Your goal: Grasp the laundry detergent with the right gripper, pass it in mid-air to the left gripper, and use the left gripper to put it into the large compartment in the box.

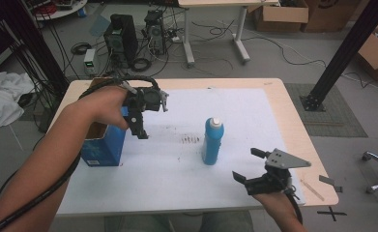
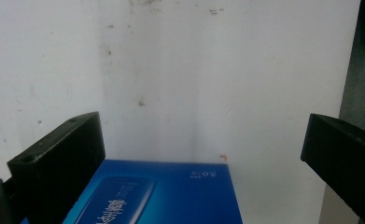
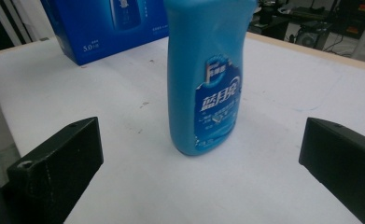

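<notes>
Right tool (image 1: 248, 166) held low over the white surface (image 1: 177, 179), jaws spread wide and gripping nothing, with the blue bottle (image 1: 211, 141) upright ahead between the jaw lines, apart from both. Left tool (image 1: 140, 123) pointed downward, jaws likewise wide and bare, hanging just above the near edge of the open blue box (image 1: 102, 145), the box top directly beneath.

A tall blue plastic bottle with a white cap (image 1: 212, 141) stands upright mid-sheet, with bare white sheet (image 1: 177, 169) all round it. The open-topped blue cardboard box (image 1: 102, 145) blocks the left edge, well apart from the bottle. Between them the sheet lies free.
</notes>
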A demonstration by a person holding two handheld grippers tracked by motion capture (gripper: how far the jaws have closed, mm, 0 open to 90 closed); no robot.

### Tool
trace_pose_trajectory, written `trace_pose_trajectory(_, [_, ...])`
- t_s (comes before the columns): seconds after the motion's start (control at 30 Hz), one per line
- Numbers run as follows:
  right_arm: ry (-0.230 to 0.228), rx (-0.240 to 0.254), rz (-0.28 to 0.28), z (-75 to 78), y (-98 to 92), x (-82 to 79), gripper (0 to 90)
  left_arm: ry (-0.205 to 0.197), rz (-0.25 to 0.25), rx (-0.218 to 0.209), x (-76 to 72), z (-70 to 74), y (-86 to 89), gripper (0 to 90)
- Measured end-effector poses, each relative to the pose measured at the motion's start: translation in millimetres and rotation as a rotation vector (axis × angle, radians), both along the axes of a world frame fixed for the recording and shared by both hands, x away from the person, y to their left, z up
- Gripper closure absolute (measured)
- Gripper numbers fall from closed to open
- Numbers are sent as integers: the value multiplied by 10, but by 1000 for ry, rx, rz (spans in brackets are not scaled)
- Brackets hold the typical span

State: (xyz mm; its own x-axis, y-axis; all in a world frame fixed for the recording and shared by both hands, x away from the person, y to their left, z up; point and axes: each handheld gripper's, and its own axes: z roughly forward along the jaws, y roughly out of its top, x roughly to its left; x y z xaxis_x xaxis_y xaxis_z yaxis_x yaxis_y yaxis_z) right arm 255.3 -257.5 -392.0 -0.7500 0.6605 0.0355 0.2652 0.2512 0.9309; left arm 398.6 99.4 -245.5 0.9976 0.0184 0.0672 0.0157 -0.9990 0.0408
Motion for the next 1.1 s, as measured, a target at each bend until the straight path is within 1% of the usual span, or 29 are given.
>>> trace_pose_trajectory(0.13, [28,24,-17,-179,203,49,0,-2,3,-3,-9,2,-1,1])
trace_pose_trajectory(0.23, [28,23,-47,-275,340,93,0,0,1,0,-16,8,-1,1])
trace_pose_trajectory(0.33, [27,23,-80,-330,445,145,0,-2,0,-5,-29,6,2,1])
trace_pose_trajectory(0.4, [34,34,-99,-353,490,182,0,-4,-1,-7,-35,10,5,1])
trace_pose_trajectory(0.43, [32,41,-120,-367,523,201,0,-6,1,-8,-39,13,6,1])
trace_pose_trajectory(0.47, [30,51,-128,-378,547,221,0,-5,-1,-5,-40,17,4,1])
trace_pose_trajectory(0.57, [48,76,-152,-407,628,295,0,-6,-6,1,-47,28,-9,1])
trace_pose_trajectory(0.67, [51,86,-181,-428,709,371,0,-10,-14,-5,-61,49,-30,1])
trace_pose_trajectory(0.83, [50,104,-246,-452,797,459,0,-12,-22,7,-73,74,-50,1])
trace_pose_trajectory(0.9, [40,97,-269,-457,828,481,0,-13,-23,6,-73,85,-53,1])
trace_pose_trajectory(0.97, [40,96,-271,-462,842,496,0,-15,-23,4,-73,90,-54,1])
trace_pose_trajectory(1.1, [51,90,-285,-489,898,566,0,-15,-20,1,-70,92,-55,1])
